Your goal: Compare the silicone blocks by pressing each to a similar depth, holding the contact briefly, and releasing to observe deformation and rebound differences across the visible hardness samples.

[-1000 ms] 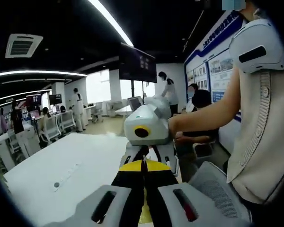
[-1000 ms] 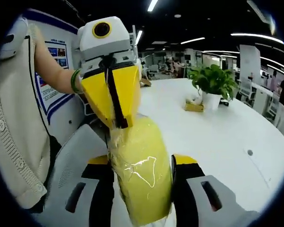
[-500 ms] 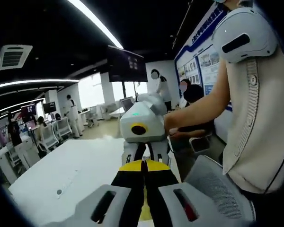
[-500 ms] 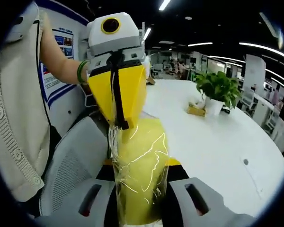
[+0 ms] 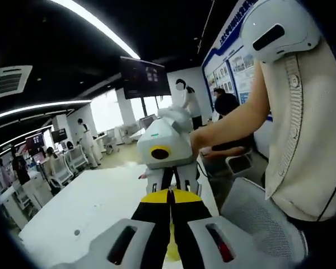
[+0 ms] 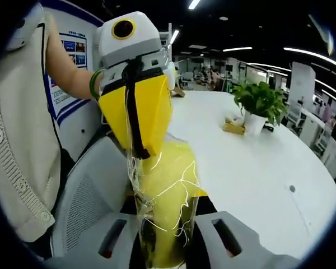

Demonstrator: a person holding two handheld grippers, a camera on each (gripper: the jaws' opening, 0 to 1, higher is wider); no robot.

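A yellow silicone block point(image 6: 169, 171) wrapped in clear film stands up between the jaws of my right gripper point(image 6: 165, 204), which are shut on its sides and squeeze it narrow. My left gripper point(image 6: 138, 150), with yellow jaws, comes down from above in the right gripper view and is shut on the film at the block's top edge. In the left gripper view my left gripper point(image 5: 169, 194) has its black jaws pressed together, and a sliver of the block point(image 5: 173, 253) shows below them. The right gripper's white body point(image 5: 159, 147) faces it closely.
A large white table point(image 6: 257, 168) lies beyond, with a potted plant point(image 6: 259, 101) and a small yellow box point(image 6: 233, 127) on it. A grey mesh chair point(image 6: 81, 199) and the person in a cream vest point(image 5: 305, 134) are close by. People stand at the back.
The right gripper's jaws have closed in on the block, which went from wide to narrow. The left gripper has kept its hold on the film. Both views shifted slightly.
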